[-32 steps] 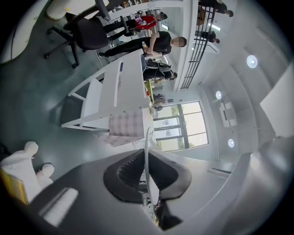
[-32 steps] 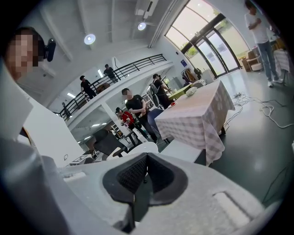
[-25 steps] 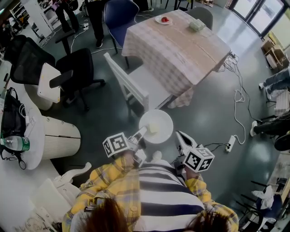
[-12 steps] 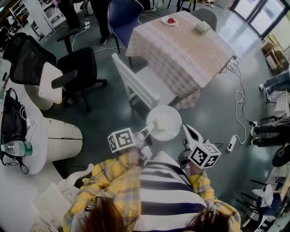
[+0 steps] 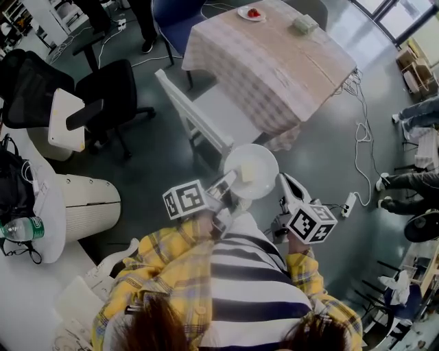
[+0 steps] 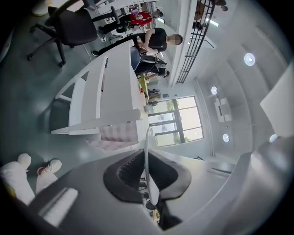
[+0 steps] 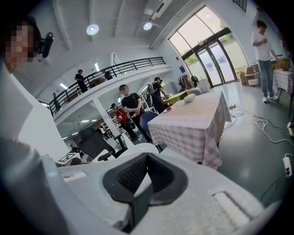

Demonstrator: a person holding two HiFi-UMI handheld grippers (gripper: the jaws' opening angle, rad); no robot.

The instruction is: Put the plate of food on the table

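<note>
A white plate [image 5: 255,179] with a pale yellow piece of food [image 5: 247,171] is held over the grey floor, just short of the white chair [image 5: 206,116]. My left gripper [image 5: 226,184] is shut on its left rim, which shows edge-on between the pads [image 6: 148,156]. My right gripper [image 5: 282,181] is at the plate's right rim, and a white sliver of plate [image 7: 138,149] runs down between its closed pads. Ahead stands the table with a checked cloth [image 5: 274,62], also in the right gripper view [image 7: 193,119].
On the table's far end sit a small plate with red food [image 5: 250,12] and a pale packet [image 5: 305,24]. A black office chair [image 5: 96,89] and a blue chair [image 5: 175,17] stand to the left. Cables and a power strip [image 5: 348,202] lie on the floor at right.
The plate and both grippers have moved forward together toward the white chair and the table. The grip on the plate has not changed.
</note>
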